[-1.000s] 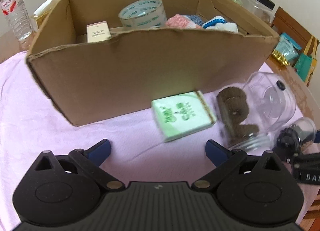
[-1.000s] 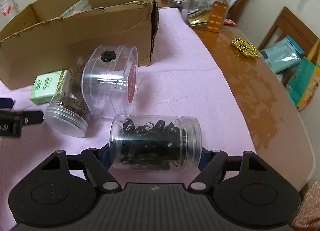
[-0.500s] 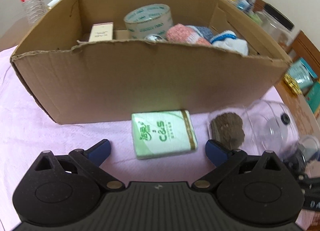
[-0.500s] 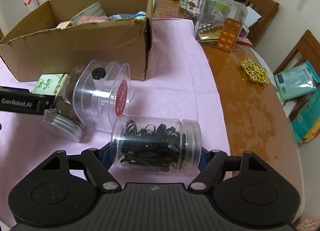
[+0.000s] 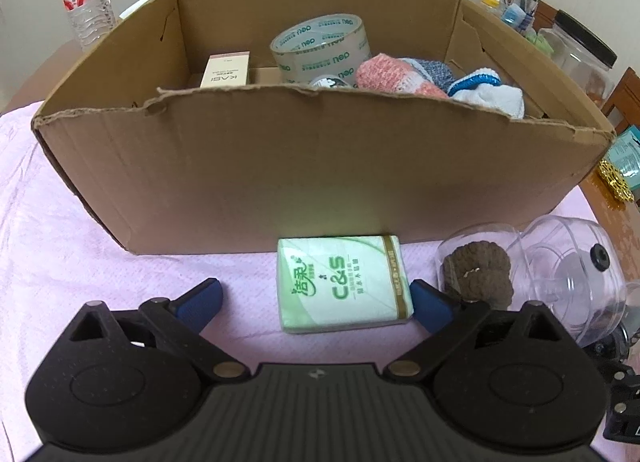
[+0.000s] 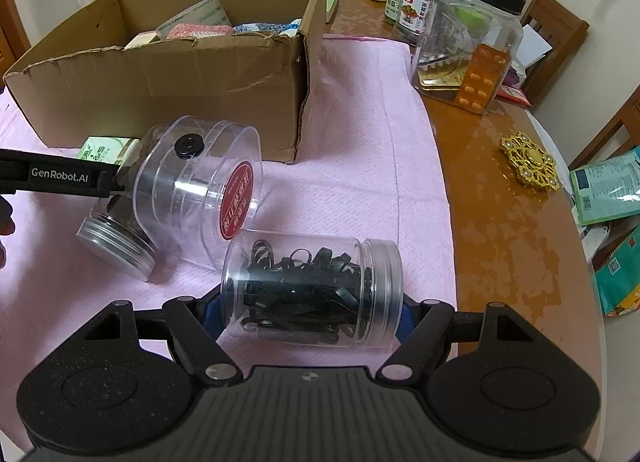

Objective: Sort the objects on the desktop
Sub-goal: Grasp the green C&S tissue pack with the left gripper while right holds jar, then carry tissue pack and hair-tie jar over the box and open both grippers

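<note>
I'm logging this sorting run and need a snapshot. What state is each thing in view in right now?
Left gripper: jaws closing around the tissue pack, not yet gripping.
Right gripper: jaws shut on the hair-tie jar.
Tissue pack: flat on the cloth, against the box.
Hair-tie jar: on its side, lid on.
Large clear jar: on its side, empty.
Brown-filled jar: on its side, capped.
Cardboard box: open, partly filled.
</note>
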Available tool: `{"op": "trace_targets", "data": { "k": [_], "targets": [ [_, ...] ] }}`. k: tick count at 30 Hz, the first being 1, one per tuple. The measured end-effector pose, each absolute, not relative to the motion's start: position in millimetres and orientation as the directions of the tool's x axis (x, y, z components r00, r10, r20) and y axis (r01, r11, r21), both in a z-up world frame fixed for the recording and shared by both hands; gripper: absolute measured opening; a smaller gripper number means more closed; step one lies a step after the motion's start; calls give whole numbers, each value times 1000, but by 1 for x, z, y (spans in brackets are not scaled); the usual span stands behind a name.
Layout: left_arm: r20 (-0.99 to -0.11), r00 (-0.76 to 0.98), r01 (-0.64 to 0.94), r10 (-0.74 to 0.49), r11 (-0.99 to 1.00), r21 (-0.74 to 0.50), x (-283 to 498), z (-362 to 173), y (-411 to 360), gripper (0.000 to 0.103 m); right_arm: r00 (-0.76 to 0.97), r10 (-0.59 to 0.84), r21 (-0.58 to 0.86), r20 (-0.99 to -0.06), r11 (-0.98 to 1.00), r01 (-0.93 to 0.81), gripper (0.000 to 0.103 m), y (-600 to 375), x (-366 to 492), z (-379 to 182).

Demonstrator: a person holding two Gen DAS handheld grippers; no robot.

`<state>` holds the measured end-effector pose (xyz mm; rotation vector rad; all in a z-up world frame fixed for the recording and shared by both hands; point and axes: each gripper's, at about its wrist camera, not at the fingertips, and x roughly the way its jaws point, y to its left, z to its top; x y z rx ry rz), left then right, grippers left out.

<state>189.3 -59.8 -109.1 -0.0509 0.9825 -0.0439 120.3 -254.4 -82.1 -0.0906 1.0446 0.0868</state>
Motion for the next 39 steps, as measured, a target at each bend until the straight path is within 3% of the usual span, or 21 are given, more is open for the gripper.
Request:
{"op": "trace_targets", "data": {
  "k": [6, 21, 39],
  "targets": [
    [-821, 564, 57, -89, 996, -69, 186, -103, -61, 67, 491, 51, -20, -870, 990, -139, 80, -254, 124, -83],
    [-817, 547, 185, -180, 978, -92, 164, -67, -50, 65, 492, 80, -22, -867, 980, -199, 80, -250, 129, -60],
    [-736, 628, 297, -253, 952, -74, 177, 20, -24, 65, 603, 160, -35, -782, 954, -298, 80, -233, 144, 30]
  ]
}}
